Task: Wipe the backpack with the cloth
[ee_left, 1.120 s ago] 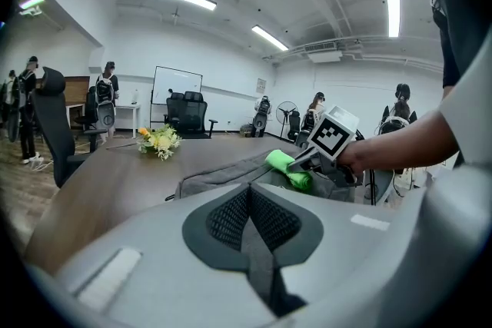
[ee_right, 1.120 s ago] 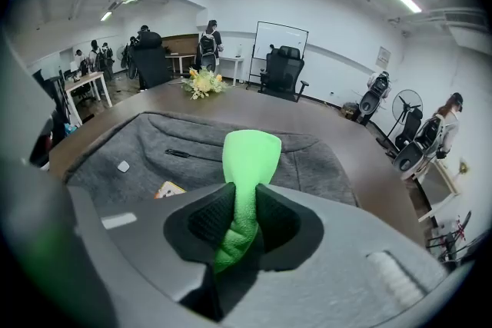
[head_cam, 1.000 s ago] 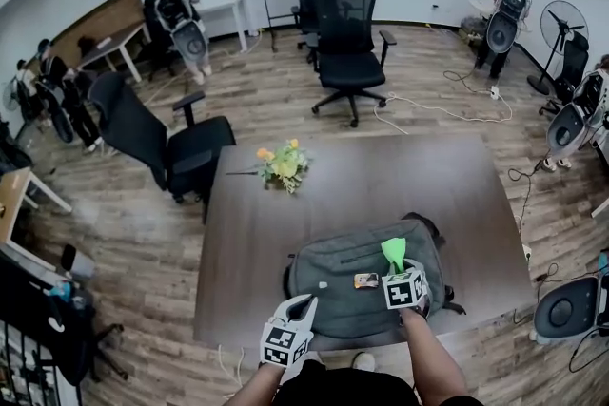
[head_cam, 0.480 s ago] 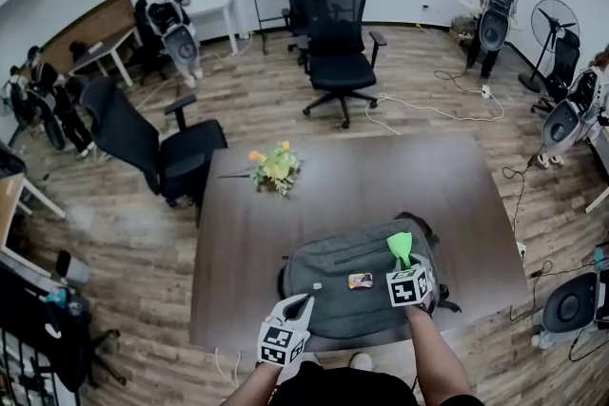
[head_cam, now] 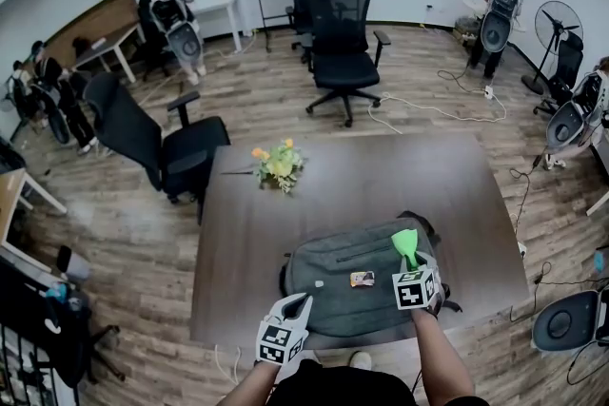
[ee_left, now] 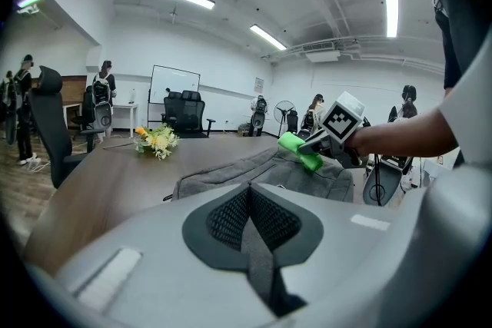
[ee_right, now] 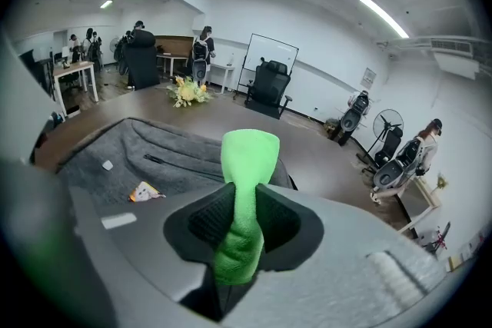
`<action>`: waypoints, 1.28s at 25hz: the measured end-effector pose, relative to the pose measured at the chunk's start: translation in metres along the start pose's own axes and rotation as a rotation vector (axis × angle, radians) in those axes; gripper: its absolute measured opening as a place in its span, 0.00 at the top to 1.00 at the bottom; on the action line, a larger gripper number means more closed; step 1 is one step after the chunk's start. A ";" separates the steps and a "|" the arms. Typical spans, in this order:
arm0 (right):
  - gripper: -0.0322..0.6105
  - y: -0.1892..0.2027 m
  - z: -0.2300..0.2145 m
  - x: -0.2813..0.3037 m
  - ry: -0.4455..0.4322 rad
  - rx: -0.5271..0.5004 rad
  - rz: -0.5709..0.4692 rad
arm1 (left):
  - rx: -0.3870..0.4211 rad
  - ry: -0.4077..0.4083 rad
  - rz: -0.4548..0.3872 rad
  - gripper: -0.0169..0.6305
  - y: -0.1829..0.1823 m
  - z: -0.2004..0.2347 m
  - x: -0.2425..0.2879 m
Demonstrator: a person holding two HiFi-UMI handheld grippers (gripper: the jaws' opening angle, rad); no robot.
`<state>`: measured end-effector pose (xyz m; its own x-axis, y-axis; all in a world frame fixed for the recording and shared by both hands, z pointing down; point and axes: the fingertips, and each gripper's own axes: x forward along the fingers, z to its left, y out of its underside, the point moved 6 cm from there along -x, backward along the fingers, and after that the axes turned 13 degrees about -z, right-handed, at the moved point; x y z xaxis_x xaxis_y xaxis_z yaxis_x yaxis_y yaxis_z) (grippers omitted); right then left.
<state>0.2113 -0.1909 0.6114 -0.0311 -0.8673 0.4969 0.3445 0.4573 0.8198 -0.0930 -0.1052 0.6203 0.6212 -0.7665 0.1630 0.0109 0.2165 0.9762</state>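
Note:
A grey backpack (head_cam: 347,283) lies flat on the brown table (head_cam: 381,185), near its front edge. On its face is a small orange tag (head_cam: 362,279). My right gripper (head_cam: 410,264) hovers over the backpack's right end, shut on a bright green cloth (head_cam: 404,245) that sticks out past the jaws. In the right gripper view the cloth (ee_right: 247,164) stands pinched between the pads, with the backpack (ee_right: 146,154) below and left. My left gripper (head_cam: 301,303) is at the backpack's front left edge, shut with nothing in it. In the left gripper view the backpack (ee_left: 254,167) and the cloth (ee_left: 298,149) lie ahead.
A bunch of yellow flowers (head_cam: 279,164) lies on the table's far left. Black office chairs stand at the left (head_cam: 162,147) and beyond the table (head_cam: 344,52). Several people stand around the room's edges. Cables run across the floor (head_cam: 447,109).
My right gripper with the cloth has edged slightly to the right over the backpack. The left gripper has barely moved.

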 end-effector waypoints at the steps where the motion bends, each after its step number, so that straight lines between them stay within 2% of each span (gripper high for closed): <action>1: 0.82 -0.005 0.005 -0.003 -0.016 0.007 -0.015 | 0.000 -0.001 0.003 0.94 0.001 0.000 0.000; 8: 0.82 -0.013 0.058 -0.017 -0.168 0.082 -0.050 | 0.003 -0.006 -0.001 0.95 -0.001 -0.002 -0.006; 23: 0.82 -0.017 0.184 -0.039 -0.504 0.216 -0.028 | -0.007 -0.098 0.027 0.95 0.011 0.002 -0.044; 26: 0.82 -0.017 0.209 -0.041 -0.560 0.208 -0.018 | -0.005 -0.113 0.030 0.94 0.010 0.003 -0.049; 32: 0.82 -0.013 0.249 -0.041 -0.662 0.115 -0.007 | -0.010 -0.144 0.043 0.95 0.013 0.005 -0.059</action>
<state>-0.0259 -0.1124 0.6515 -0.6148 -0.5832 0.5310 0.2411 0.5021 0.8305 -0.1336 -0.0599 0.6241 0.5027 -0.8348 0.2246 -0.0050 0.2570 0.9664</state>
